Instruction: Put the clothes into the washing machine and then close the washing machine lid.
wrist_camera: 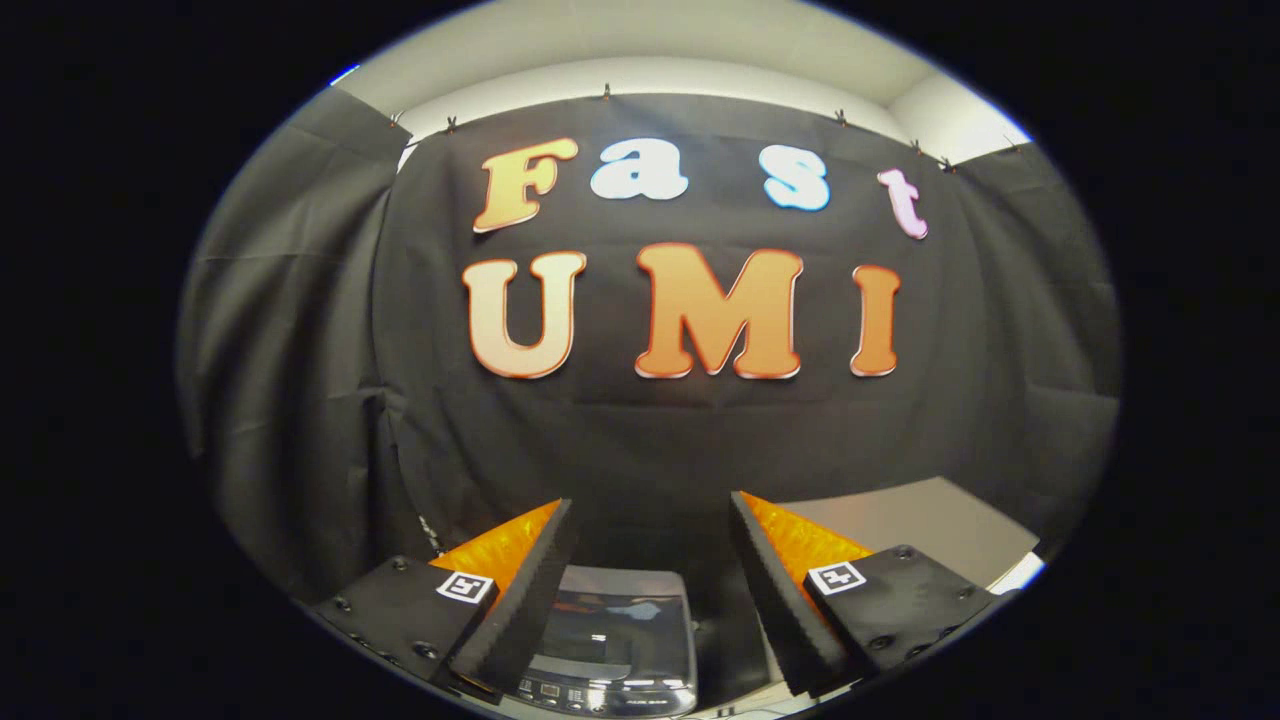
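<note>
My gripper (650,505) is open, its two fingers spread wide with nothing between them. It is held high and points at the booth's black cloth wall. Below and between the fingers stands a small grey washing machine (610,640). Its dark glossy lid lies flat and reflects the room. A control strip runs along its near edge. I cannot tell any clothes apart here.
A pale tabletop (900,525) shows beyond the right finger, reaching back to the black cloth wall. The cloth hangs in folds behind the left finger. White ceiling and wall show above the cloth.
</note>
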The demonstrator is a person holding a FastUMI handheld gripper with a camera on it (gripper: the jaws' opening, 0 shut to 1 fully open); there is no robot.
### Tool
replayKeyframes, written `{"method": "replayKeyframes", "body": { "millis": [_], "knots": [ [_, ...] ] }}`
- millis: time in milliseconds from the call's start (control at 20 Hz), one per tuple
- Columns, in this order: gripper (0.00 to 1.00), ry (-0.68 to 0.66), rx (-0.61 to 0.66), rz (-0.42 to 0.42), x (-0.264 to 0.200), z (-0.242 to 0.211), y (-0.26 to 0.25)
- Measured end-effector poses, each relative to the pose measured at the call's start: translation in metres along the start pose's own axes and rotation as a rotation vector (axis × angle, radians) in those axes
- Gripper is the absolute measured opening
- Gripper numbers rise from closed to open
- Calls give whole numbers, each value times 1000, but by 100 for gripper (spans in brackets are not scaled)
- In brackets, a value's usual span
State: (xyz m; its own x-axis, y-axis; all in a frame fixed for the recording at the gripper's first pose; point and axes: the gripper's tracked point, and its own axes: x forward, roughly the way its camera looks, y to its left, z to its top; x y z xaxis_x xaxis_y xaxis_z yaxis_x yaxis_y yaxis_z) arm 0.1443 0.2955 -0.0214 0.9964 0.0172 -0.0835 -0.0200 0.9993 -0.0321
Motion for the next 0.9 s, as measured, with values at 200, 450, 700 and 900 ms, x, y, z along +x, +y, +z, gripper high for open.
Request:
{"method": "replayKeyframes", "body": {
  "millis": [200, 450, 700, 900],
  "knots": [
    [99, -75, 4, -2, -40, 49, -22],
    [99, -118, -2, -5, -78, 72, -59],
    [99, -140, 6, -17, -98, 78, -93],
    [99, -153, 33, -38, -110, 79, -116]
  ]
}}
